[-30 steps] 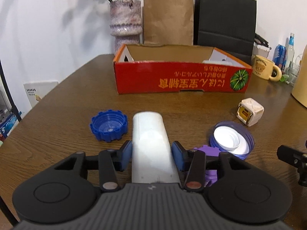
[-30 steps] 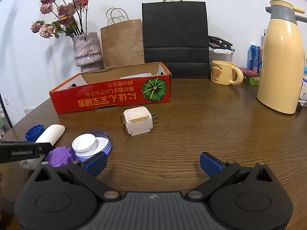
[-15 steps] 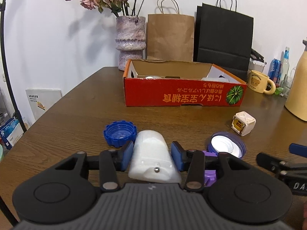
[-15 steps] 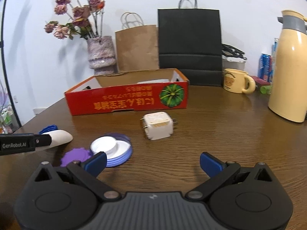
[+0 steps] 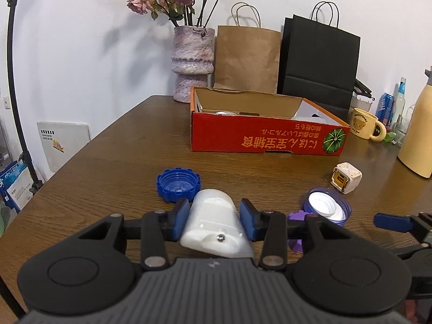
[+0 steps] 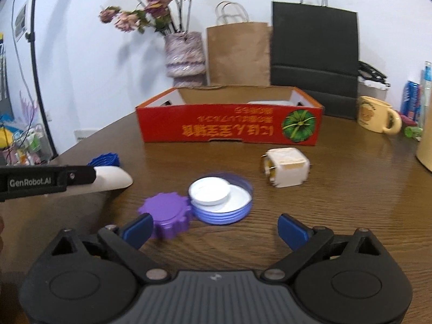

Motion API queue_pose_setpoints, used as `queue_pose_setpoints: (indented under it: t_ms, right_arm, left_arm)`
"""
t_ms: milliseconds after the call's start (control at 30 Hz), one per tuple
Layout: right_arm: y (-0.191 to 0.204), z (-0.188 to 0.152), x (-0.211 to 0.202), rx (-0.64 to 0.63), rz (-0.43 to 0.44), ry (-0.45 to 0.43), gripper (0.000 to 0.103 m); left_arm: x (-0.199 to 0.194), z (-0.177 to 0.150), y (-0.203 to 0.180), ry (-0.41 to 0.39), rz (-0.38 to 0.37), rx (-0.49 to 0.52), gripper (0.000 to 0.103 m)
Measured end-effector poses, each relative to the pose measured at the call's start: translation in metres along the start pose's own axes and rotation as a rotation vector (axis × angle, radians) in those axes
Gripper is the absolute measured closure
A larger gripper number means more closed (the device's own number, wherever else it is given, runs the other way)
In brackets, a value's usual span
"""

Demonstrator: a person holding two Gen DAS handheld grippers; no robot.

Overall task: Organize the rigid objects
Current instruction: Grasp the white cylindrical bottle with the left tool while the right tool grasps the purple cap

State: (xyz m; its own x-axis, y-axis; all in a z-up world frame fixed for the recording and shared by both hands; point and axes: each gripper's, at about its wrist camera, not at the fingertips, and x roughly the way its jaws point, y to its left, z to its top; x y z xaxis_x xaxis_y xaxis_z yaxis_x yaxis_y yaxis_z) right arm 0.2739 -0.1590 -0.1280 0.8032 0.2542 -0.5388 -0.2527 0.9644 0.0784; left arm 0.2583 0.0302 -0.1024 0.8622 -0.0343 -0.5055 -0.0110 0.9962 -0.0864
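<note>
My left gripper (image 5: 213, 216) is shut on a white oblong plastic case (image 5: 214, 222), its far end tipped up off the table. The same white case (image 6: 113, 176) pokes out of the left gripper's finger at the left of the right wrist view. A blue ridged cap (image 5: 178, 185) lies just beyond it. My right gripper (image 6: 213, 229) stands open low over the table, with nothing between its pads. The purple cap (image 6: 167, 214) sits by its left pad, touching a blue lid with a white lid inside (image 6: 221, 199). A white cube plug (image 6: 286, 170) lies further right. The red cardboard box (image 6: 229, 129) stands behind.
A vase of dried roses (image 5: 193, 64), a brown paper bag (image 5: 247, 56) and a black paper bag (image 5: 320, 64) line the wall behind the box. A yellow bear mug (image 5: 365, 124) and a cream thermos jug (image 5: 417, 132) stand at the right. The table edge falls away at the left.
The left gripper has lifted the white case's far end and drawn back from the box. The right gripper has moved left, bringing the purple cap and lids in front of it.
</note>
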Motion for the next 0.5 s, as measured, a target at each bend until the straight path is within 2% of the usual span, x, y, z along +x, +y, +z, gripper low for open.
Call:
queue_pose_setpoints:
  t_ms: [100, 133, 167, 200, 400, 433, 467, 500]
  right_arm:
    - [0.01, 0.001, 0.006, -0.023, 0.032, 0.022, 0.013]
    - [0.014, 0.002, 0.009, -0.034, 0.045, 0.033, 0.016]
    - [0.017, 0.002, 0.012, -0.044, 0.056, 0.045, 0.019]
    - [0.021, 0.003, 0.015, -0.055, 0.066, 0.058, 0.02]
    - [0.036, 0.009, 0.03, -0.086, 0.076, 0.084, 0.03]
    - [0.038, 0.01, 0.032, -0.091, 0.075, 0.082, 0.035]
    - [0.038, 0.011, 0.033, -0.095, 0.076, 0.08, 0.046]
    - [0.038, 0.012, 0.034, -0.098, 0.076, 0.075, 0.05]
  left_arm:
    - [0.0, -0.001, 0.004, 0.001, -0.006, -0.002, 0.062]
    - [0.0, -0.001, 0.005, 0.005, -0.009, -0.002, 0.066]
    - [0.001, -0.001, 0.006, 0.005, -0.001, -0.001, 0.086]
    - [0.002, -0.001, 0.008, 0.015, -0.007, -0.002, 0.09]
    - [0.013, -0.002, 0.017, 0.077, -0.015, -0.022, 0.089]
    - [0.013, -0.002, 0.017, 0.079, -0.02, -0.024, 0.087]
    - [0.013, -0.003, 0.017, 0.079, -0.022, -0.021, 0.081]
    - [0.012, -0.003, 0.017, 0.078, -0.026, -0.013, 0.076]
